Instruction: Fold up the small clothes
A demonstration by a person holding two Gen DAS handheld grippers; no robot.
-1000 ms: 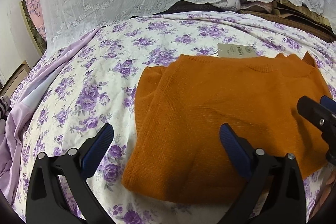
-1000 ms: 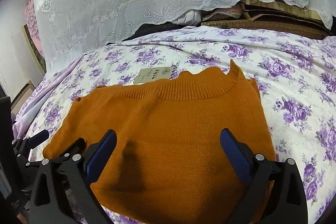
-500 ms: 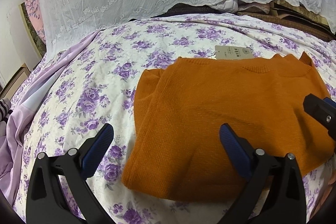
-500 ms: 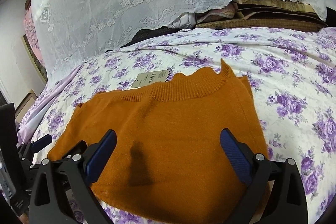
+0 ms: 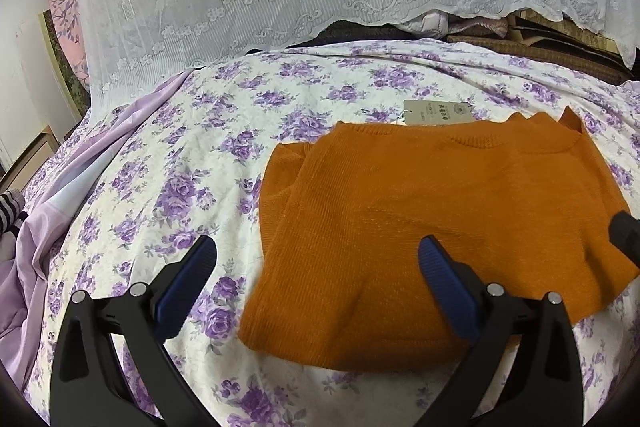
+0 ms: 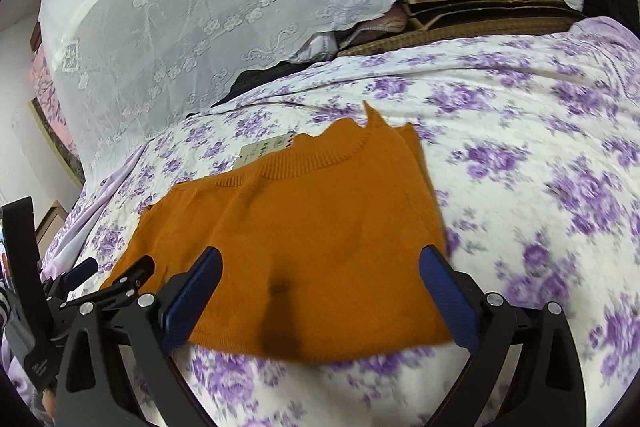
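Left gripper (image 5: 316, 259) wide apart, empty, hovering low over the bed (image 5: 168, 163); its left finger over the floral sheet, right finger over the left part of the orange sweater (image 5: 432, 211). Sweater lies flat on the bed, folded, collar away from camera, a paper tag (image 5: 438, 112) sticking out at the collar edge. Right gripper (image 6: 320, 267) also wide apart, empty, above the sweater's (image 6: 304, 235) near hem, both fingers over knit. Left gripper's body shows at far left in the right wrist view, cut off by the frame. White lace cover (image 6: 208, 11) behind; stacked items under it are mostly hidden, possibly folded mats. Right wrist view blurred toward the right edge.
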